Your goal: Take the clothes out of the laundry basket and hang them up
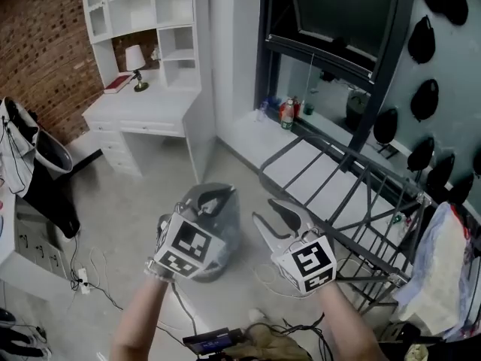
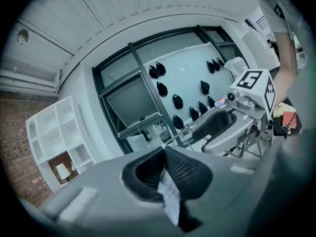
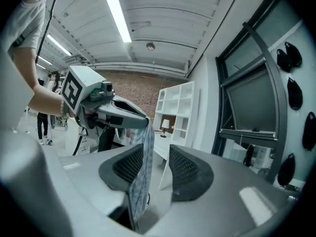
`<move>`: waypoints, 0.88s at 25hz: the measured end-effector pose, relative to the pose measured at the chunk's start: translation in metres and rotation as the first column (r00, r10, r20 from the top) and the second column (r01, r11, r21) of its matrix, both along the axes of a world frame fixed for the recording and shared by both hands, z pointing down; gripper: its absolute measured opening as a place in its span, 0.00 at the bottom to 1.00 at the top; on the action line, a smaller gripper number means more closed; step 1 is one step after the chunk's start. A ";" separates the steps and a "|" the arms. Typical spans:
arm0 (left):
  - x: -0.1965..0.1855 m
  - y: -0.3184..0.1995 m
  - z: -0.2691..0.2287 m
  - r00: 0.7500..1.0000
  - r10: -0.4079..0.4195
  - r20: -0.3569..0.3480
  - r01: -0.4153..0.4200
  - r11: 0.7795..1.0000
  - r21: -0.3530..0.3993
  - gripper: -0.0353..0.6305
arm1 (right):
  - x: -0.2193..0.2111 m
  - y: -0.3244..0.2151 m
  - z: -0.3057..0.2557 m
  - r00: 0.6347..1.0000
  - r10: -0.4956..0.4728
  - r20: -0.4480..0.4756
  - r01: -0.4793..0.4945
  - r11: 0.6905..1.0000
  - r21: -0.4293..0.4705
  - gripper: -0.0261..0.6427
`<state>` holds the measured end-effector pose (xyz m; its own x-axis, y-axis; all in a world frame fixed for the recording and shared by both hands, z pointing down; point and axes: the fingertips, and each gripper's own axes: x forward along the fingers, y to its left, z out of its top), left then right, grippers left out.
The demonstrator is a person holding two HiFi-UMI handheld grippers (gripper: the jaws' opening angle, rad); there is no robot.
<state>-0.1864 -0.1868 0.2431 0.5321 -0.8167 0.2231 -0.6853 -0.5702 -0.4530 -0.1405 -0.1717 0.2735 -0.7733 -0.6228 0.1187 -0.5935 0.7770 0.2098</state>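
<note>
My left gripper (image 1: 214, 201) is raised in front of me, shut on a grey checked garment (image 1: 222, 241) that hangs bunched below it. In the left gripper view the jaws (image 2: 164, 153) are pressed together with a strip of the cloth (image 2: 170, 194) pinched between them. My right gripper (image 1: 269, 213) is just to its right with its jaws apart. In the right gripper view the cloth (image 3: 142, 174) drops from the left gripper (image 3: 143, 124) down through the gap of my right gripper (image 3: 150, 156). There it lies against one pad (image 3: 129, 164), apart from the other. No basket is in view.
A dark metal drying rack (image 1: 334, 177) stands at the right, with pale clothes (image 1: 443, 265) on its far end. A white desk with shelves (image 1: 143, 105) is at the back left, and bottles (image 1: 288, 113) are on the sill. Cables (image 1: 89, 278) trail on the floor.
</note>
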 end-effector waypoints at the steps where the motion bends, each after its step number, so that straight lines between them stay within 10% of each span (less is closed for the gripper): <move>1: 0.013 0.006 -0.006 0.999 0.041 0.000 -0.041 0.999 0.013 0.05 | 0.007 0.005 -0.004 1.000 0.016 -0.001 -0.016 1.000 0.006 0.29; 9: 0.126 0.051 -0.028 0.941 0.337 0.022 -0.337 0.940 0.053 0.05 | 0.081 0.041 -0.027 0.989 0.146 0.002 -0.146 0.987 0.062 0.29; 22: 0.300 0.143 -0.041 0.748 0.664 -0.007 -0.663 0.747 0.044 0.05 | 0.235 0.115 -0.036 0.953 0.301 -0.026 -0.299 0.953 0.058 0.13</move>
